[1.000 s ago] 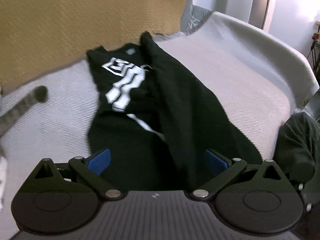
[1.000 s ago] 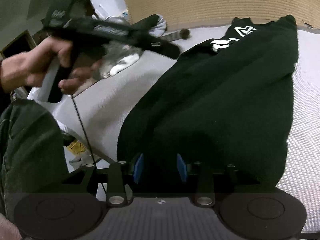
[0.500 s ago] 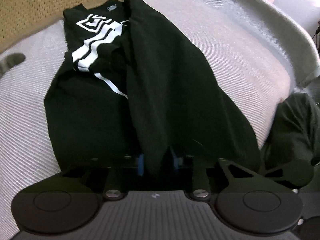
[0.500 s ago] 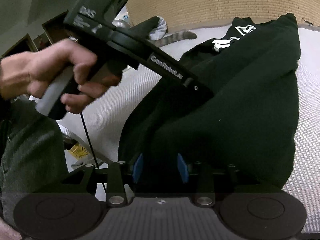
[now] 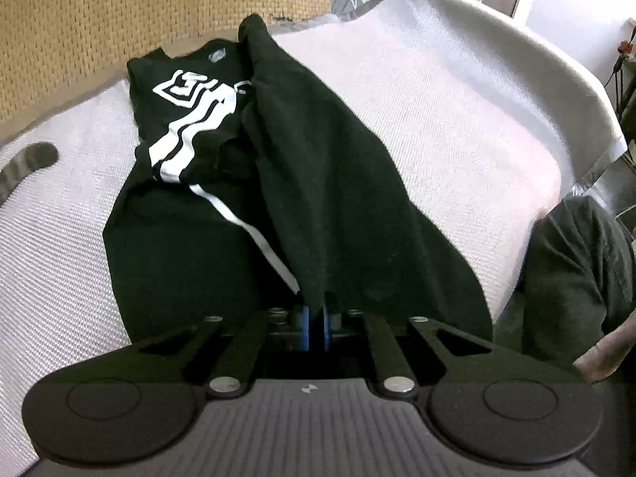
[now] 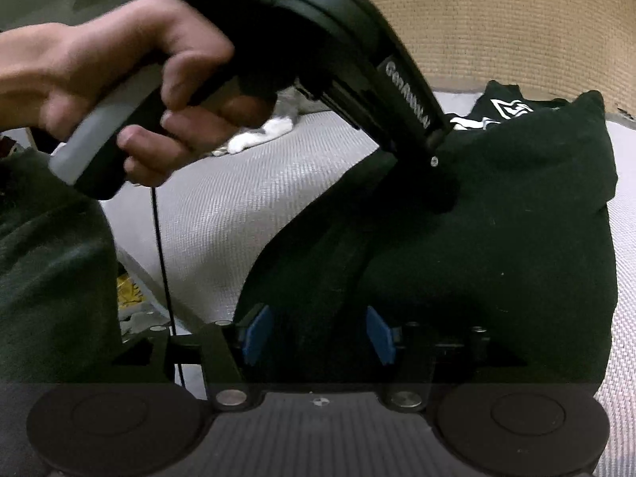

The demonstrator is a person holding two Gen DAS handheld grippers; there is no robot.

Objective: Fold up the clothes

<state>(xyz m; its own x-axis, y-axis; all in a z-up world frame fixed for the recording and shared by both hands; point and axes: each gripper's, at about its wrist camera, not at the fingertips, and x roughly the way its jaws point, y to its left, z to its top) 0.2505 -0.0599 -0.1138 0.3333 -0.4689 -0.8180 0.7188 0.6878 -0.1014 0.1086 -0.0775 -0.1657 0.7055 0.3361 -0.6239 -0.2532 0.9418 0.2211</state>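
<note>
A black T-shirt (image 5: 326, 183) with a white print lies lengthwise on the bed, its right side folded over toward the middle. My left gripper (image 5: 314, 324) is shut on the near edge of that folded layer, its blue pads almost touching. In the right wrist view a hand (image 6: 131, 91) holds the left gripper's black housing (image 6: 357, 59), whose tip is buried in the shirt (image 6: 497, 258). My right gripper (image 6: 318, 334) is open at the shirt's near hem. Its blue pads (image 6: 256, 334) stand apart, with dark fabric lying between them.
The bed cover (image 5: 437, 111) is pale woven cloth, with a tan woven headboard (image 5: 119, 20) behind. A grey-and-white cat lies at the left: its tail (image 5: 28, 163) and paw (image 6: 258, 139) show. The person's dark green clothing (image 5: 576, 278) is at the bed's near edge.
My left gripper went from wide open to shut on the shirt's folded layer. The right gripper's pads have spread wider apart. The hand holding the left gripper has come closer in the right wrist view.
</note>
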